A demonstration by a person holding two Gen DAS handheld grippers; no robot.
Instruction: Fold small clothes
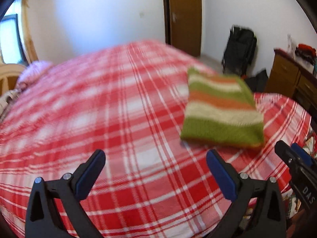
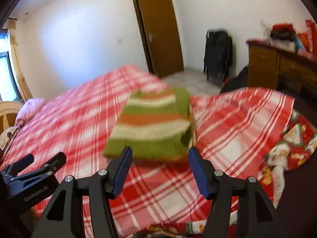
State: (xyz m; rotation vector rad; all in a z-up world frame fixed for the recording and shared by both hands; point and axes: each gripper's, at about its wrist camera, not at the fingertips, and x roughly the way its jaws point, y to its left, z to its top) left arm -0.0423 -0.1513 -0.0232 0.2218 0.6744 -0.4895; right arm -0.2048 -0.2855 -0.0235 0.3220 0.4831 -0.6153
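Observation:
A folded knit garment with green, orange and cream stripes lies flat on the red-and-white plaid bedspread. It also shows in the right wrist view, just beyond my right gripper, which is open and empty above the bedspread. My left gripper is open and empty, to the left of and nearer than the garment. The right gripper shows at the right edge of the left view. The left gripper shows at the lower left of the right view.
A pink pillow lies at the bed's far left. A brown door, a black bag and a wooden dresser with piled items stand beyond the bed. A printed red cloth hangs at the bed's right edge.

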